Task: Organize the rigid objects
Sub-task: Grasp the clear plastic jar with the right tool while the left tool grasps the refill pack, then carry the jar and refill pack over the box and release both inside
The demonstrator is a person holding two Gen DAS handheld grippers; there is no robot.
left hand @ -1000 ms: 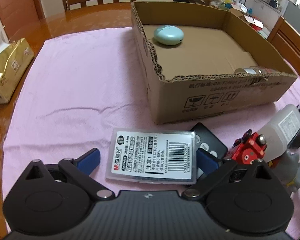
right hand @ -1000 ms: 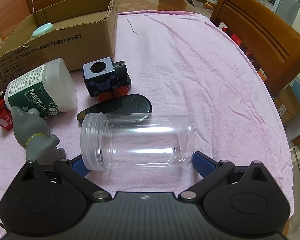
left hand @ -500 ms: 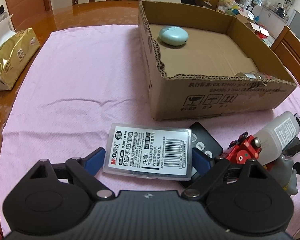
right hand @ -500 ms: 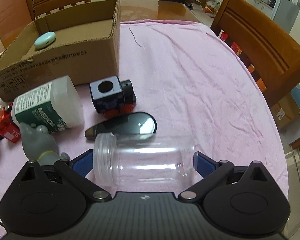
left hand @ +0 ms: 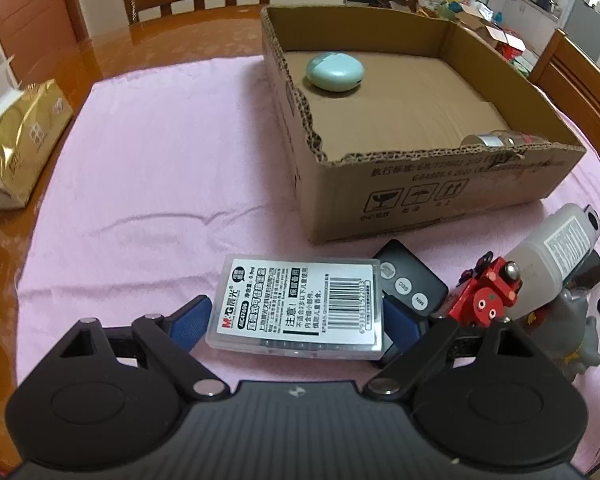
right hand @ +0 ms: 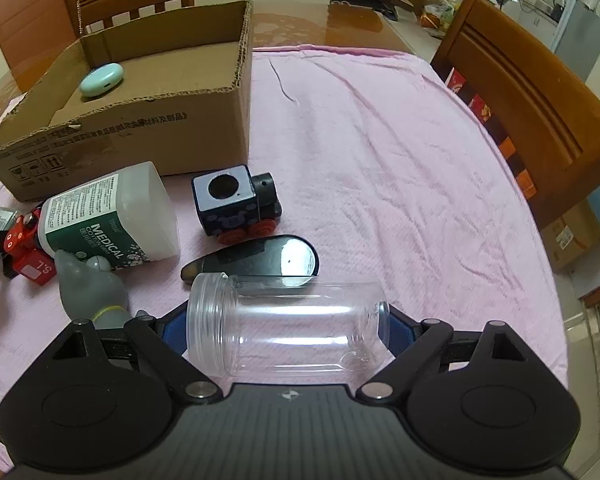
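Note:
My left gripper is shut on a clear plastic case with a barcode label, held above the pink cloth. My right gripper is shut on a clear plastic jar, lying sideways between the pads. The open cardboard box stands ahead, with a mint-green pod and a small glass bottle inside. The box also shows in the right wrist view.
On the cloth lie a black remote, a red toy, a white medical bottle, a grey figurine, a blue toy train and a black oval case. A gold packet lies at the left. Wooden chairs surround the table.
Both grippers have risen and pulled back with their objects. The case is lifted off the cloth and the jar off the table; the box now sits lower in both views.

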